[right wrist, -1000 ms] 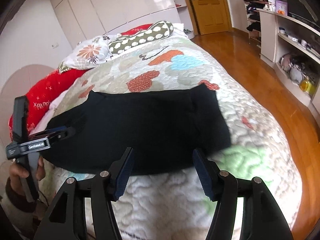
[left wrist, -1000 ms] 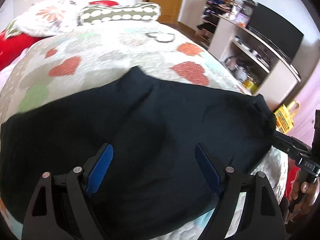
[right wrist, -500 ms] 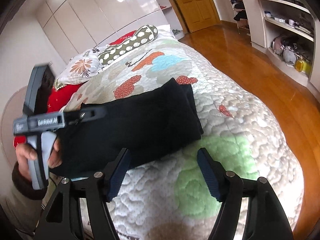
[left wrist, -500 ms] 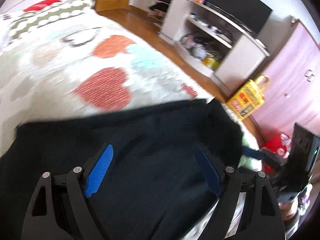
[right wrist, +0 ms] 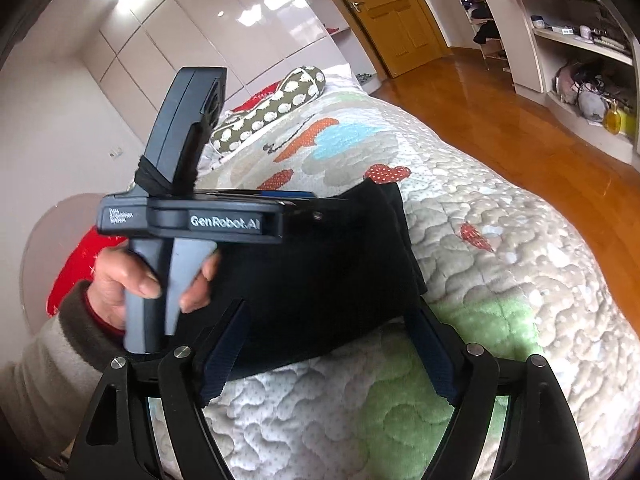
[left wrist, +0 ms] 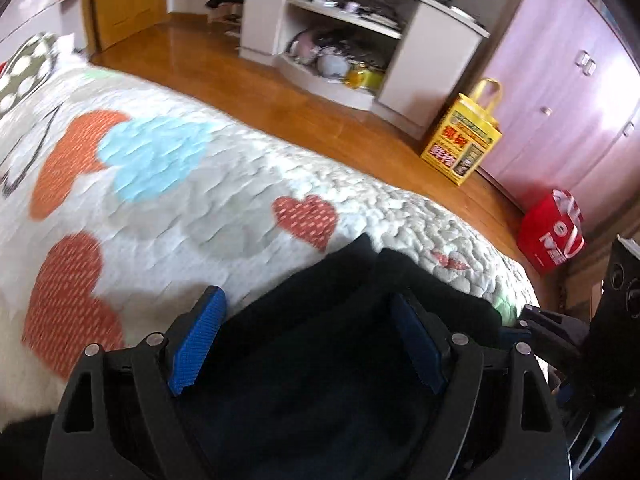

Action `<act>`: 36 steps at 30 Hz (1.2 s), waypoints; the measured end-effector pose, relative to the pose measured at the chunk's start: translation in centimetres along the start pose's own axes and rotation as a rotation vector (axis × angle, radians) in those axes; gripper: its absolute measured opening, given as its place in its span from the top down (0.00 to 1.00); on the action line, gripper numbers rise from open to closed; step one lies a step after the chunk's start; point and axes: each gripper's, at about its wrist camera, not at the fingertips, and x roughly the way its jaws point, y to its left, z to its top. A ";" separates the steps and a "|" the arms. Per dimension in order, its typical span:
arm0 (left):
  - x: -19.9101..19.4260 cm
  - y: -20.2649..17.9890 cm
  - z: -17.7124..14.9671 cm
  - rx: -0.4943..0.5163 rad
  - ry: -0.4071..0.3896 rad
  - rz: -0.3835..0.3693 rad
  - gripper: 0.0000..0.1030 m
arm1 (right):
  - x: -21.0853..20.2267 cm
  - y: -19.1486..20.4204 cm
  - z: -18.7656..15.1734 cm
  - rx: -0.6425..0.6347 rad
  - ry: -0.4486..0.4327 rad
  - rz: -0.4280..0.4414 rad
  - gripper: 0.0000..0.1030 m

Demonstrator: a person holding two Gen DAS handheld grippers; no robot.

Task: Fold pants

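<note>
You're working in a home bedroom: a bed [right wrist: 500, 240] under a heart-patterned quilt [left wrist: 168, 184], glossy wardrobe doors [right wrist: 192, 32], a wooden door [right wrist: 384, 4], and cluttered shelving [left wrist: 352, 52], probably a TV unit.

the bed [right wrist: 500, 240] carries everything here, covered by a quilted bedspread [left wrist: 240, 184] in pale grey-white with a bumpy stitched texture. its pattern shows red-orange hearts, a light blue patch and a green patch near the foot end. the black pants [right wrist: 340, 272] lie directly on the bedspread near the foot of the bed, folded into a thick dark bundle with layered edges showing on the right side. towards the head end a long olive bolster with white spots [right wrist: 276, 104] rests on the cover, with something red just beside it. the bed stands on a glossy wooden floor [left wrist: 320, 108].
</note>
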 end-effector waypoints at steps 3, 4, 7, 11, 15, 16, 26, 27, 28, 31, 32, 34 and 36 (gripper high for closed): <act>0.3 -0.6 0.2 0.034 0.000 -0.029 0.48 | 0.4 -0.4 0.3 0.038 -0.029 -0.013 0.41; 0.3 -0.8 0.3 0.038 -0.002 -0.046 0.54 | 0.6 -0.6 0.4 0.051 -0.032 -0.023 0.61; 0.0 -1.0 0.4 0.031 -0.006 -0.079 0.72 | 0.6 -1.5 0.7 0.116 -0.052 0.016 0.77; -1.6 0.0 0.3 -0.011 -0.034 -0.109 0.82 | -0.8 -0.3 1.7 0.112 -0.083 0.073 0.82; -6.2 1.1 0.2 -0.052 -0.126 -0.131 0.83 | -2.3 3.9 3.4 0.006 -0.109 0.104 0.82; -7.7 1.4 0.1 -0.061 -0.150 -0.132 0.83 | -2.5 5.6 3.9 -0.033 -0.114 0.119 0.82; -19.7 10.4 -7.8 -0.387 -0.328 -0.004 0.30 | 5.4 18.7 0.3 -0.324 0.115 0.289 0.78; -20.1 11.0 -8.8 -0.417 -0.338 0.008 0.30 | 7.3 19.3 -1.0 -0.335 0.183 0.282 0.76; -20.3 11.6 -10.0 -0.448 -0.337 0.013 0.30 | 9.2 19.6 -2.5 -0.348 0.255 0.262 0.70; -20.3 12.7 -13.4 -0.519 -0.312 0.049 0.29 | 10.0 19.5 -4.1 -0.344 0.310 0.278 0.56; -20.3 12.7 -14.3 -0.537 -0.305 0.069 0.27 | 9.4 19.2 -3.9 -0.330 0.300 0.304 0.52; -20.0 12.8 -16.2 -0.574 -0.296 0.089 0.24 | 7.4 18.1 -2.5 -0.292 0.271 0.331 0.33; -19.7 12.5 -17.6 -0.606 -0.291 0.092 0.22 | 5.5 16.6 -1.1 -0.279 0.191 0.288 0.30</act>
